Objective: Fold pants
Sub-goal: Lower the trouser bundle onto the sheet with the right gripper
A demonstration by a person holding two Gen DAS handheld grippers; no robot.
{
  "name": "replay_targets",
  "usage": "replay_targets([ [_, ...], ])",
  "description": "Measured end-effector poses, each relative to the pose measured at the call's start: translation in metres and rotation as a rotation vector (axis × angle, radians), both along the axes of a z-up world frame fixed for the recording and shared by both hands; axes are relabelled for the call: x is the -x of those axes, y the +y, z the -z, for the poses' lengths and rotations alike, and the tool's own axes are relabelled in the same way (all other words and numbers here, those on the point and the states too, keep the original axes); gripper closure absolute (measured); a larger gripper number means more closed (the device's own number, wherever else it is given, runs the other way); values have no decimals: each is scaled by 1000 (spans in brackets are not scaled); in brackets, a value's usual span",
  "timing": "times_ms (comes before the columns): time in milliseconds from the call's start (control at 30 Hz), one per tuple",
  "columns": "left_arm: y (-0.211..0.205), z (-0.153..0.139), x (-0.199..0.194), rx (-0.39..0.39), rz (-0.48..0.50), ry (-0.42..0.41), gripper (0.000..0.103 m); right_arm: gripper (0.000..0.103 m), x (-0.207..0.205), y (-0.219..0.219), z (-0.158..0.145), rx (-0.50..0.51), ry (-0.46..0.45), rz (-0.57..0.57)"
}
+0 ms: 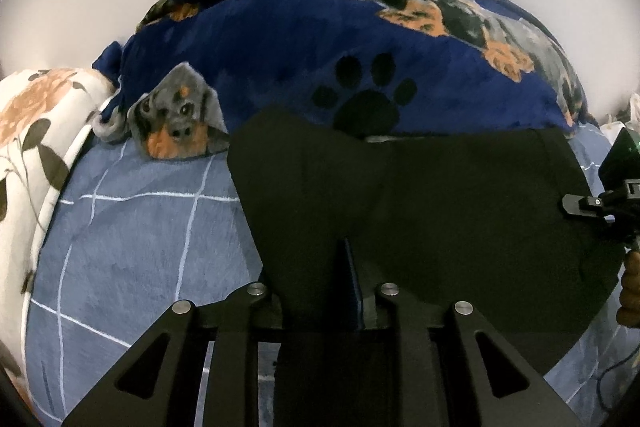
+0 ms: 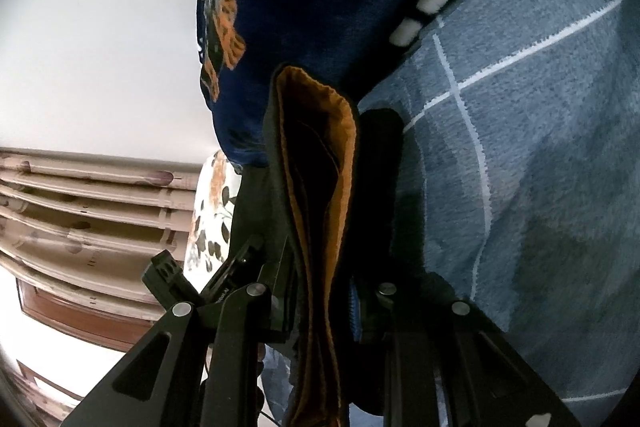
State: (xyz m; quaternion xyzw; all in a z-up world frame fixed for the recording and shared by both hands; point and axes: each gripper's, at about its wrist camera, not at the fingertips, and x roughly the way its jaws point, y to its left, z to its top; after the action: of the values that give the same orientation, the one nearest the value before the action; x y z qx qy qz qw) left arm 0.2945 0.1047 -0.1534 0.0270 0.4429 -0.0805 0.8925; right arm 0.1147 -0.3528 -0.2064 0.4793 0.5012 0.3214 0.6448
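The black pants (image 1: 420, 207) hang spread in front of the left wrist camera, above the blue checked bedsheet (image 1: 140, 247). My left gripper (image 1: 344, 267) is shut on the near edge of the pants. My right gripper (image 1: 588, 207) shows at the right edge, holding the pants' right side. In the right wrist view the right gripper (image 2: 324, 291) is shut on the pants (image 2: 316, 187), whose waistband with an orange lining gapes open. The left gripper's body (image 2: 224, 291) shows just left of it.
A navy dog-print blanket (image 1: 320, 39) is heaped at the back of the bed. A floral pillow (image 1: 36, 147) lies at the left. A wooden headboard (image 2: 80, 207) and white wall show in the right wrist view. The bedsheet (image 2: 520, 167) spreads to the right.
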Motion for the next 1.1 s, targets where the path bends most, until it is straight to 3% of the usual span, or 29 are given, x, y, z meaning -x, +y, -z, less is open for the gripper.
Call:
replay_targets([
  [567,6,17,3,-4,-27,-36,69,84,0,11,4,92,-41,-4],
  [933,14,20,3,-1,-77,-59,48,85,-1,13,2,135,-72,-3],
  [1100,15,21,2,-2,-95,-64,44,84,2,19,-5,218,-132,-3],
])
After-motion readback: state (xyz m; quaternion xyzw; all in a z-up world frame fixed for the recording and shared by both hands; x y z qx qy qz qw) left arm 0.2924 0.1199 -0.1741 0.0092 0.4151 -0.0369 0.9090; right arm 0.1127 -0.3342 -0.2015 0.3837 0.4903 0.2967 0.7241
